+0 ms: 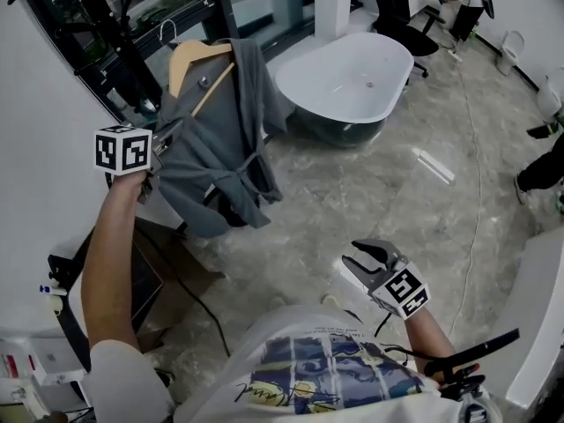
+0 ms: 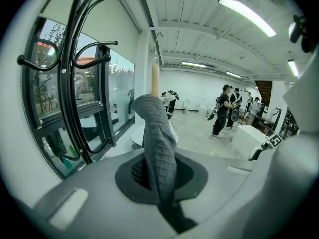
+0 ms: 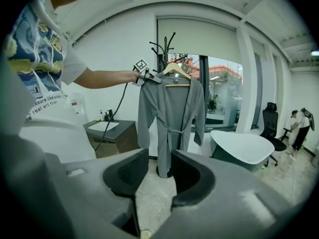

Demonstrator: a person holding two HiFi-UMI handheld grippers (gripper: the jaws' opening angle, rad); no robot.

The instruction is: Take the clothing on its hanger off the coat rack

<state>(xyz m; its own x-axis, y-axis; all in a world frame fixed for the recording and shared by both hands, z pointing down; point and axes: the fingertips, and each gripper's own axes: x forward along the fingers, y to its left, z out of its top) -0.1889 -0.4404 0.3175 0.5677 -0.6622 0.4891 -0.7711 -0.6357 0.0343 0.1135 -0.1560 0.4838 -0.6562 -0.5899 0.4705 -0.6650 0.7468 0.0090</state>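
Observation:
A grey robe (image 1: 216,148) hangs on a wooden hanger (image 1: 196,58) beside the black coat rack (image 1: 106,33) at the upper left. The hanger's hook sits up among the rack's arms; whether it rests on one I cannot tell. My left gripper (image 1: 161,145) is shut on the robe's shoulder fabric. In the left gripper view a twisted fold of the grey robe (image 2: 158,143) rises from the closed left gripper (image 2: 158,176), with the hanger's tip (image 2: 155,78) behind it. My right gripper (image 1: 363,256) is low and open, holding nothing. From the right gripper (image 3: 159,172) the robe (image 3: 169,113) appears well ahead.
A white bathtub (image 1: 348,77) stands just right of the robe, with an office chair (image 1: 401,11) behind it. A dark vanity with a sink (image 3: 107,128) stands left of the rack. A cable (image 1: 476,174) runs over the stone floor. People (image 2: 224,108) stand far off.

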